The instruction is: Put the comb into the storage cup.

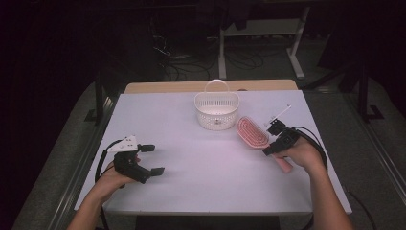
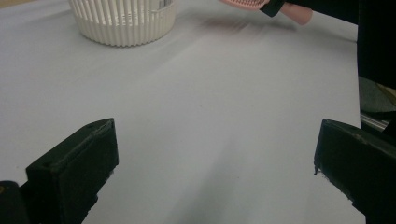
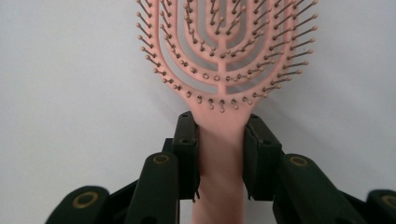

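Note:
A pink hairbrush with bristles up is held just above the white table, right of centre. My right gripper is shut on its handle; in the right gripper view both pads clamp the pink hairbrush just below the bristle head. A white slotted basket with a hoop handle stands at the back middle, a short way left of the brush head. My left gripper rests at the table's front left, open, nothing between its fingers. The left gripper view shows the basket far ahead.
A wooden board lies along the table's far edge. Desk legs and cables stand on the dark floor behind. A broad bare stretch of table lies between my two grippers.

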A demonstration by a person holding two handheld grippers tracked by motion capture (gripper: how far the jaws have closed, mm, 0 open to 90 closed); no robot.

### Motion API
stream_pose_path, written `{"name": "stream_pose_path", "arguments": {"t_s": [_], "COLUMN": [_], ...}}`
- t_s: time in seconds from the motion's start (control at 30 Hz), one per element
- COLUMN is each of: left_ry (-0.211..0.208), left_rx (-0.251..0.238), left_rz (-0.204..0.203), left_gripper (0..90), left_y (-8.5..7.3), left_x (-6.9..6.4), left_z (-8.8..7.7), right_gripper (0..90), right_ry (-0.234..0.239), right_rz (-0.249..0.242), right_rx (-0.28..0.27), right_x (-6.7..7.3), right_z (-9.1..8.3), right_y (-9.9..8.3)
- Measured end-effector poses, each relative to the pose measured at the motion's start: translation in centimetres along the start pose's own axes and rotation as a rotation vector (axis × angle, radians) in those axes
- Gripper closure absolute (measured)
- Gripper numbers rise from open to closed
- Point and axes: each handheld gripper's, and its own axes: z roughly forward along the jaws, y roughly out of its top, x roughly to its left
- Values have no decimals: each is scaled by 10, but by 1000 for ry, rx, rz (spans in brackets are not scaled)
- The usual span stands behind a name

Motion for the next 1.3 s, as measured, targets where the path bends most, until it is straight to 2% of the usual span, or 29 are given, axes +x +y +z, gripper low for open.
{"name": "stream_pose_path", "arguments": {"t_s": [0.13,0.23,0.43,0.8,1.07,1.3], "left_ry": [-10,6,11,8,14,6], "left_rx": [6,21,13,31,20,16], "left_rz": [-1,7,5,21,20,14], "left_gripper": [0,0,0,0,0,0], "left_y": [-1,-2,-6,-10,-10,-9], "left_x": [-1,-2,-3,-1,-1,-1], "left_z": [3,5,6,11,9,9], "right_gripper": [686,686,686,686,686,686], "right_ry": [6,8,8,33,25,40], "right_rz": [0,-4,3,6,7,2], "right_rx": [-39,-64,-110,-246,-313,-358], "right_x": [-1,-2,-3,-5,-5,-4], "right_z": [-4,-7,-10,-24,-28,-33], "right_y": [-1,-2,-2,-2,0,3]}}
